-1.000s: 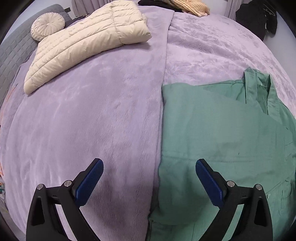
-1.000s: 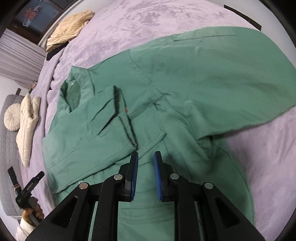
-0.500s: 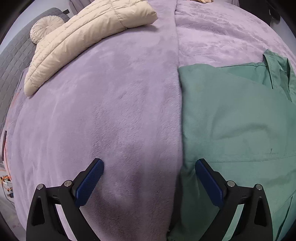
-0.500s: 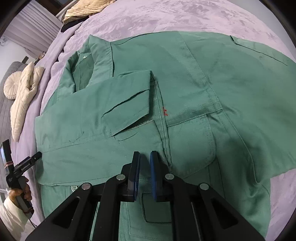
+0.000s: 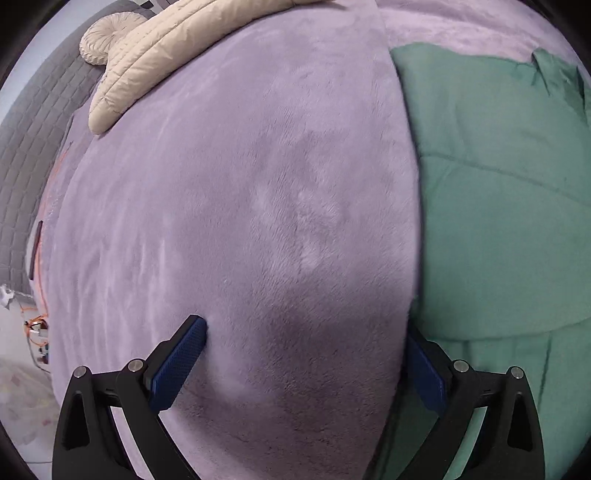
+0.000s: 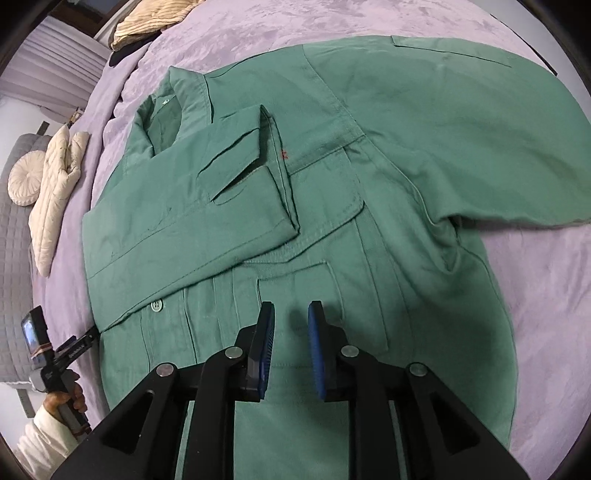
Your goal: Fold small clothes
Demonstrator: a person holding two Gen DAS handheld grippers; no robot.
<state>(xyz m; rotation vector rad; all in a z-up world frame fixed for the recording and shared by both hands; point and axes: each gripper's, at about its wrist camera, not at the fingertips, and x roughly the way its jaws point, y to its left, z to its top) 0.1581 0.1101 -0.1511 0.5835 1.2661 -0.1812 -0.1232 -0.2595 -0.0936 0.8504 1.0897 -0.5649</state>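
Shirt (image 6: 369, 155) covers lilac blanket (image 5: 221, 221) (left tool (image 5: 306, 362) wide, right tool (image 6: 291, 347) narrowly parted, empty).

Lilac plush bed cover (image 5: 229, 206); cream quilted jacket (image 5: 166, 48) beside round cushion (image 5: 101, 42) (far end); grey quilted sofa (image 5: 26, 147); tan knit (image 6: 155, 20).

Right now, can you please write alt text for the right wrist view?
A green button-up shirt lies face up on a lilac plush blanket, one sleeve folded across its chest. The right gripper hovers over the shirt's lower front, jaws slightly apart and empty; its jaws have just been opening.
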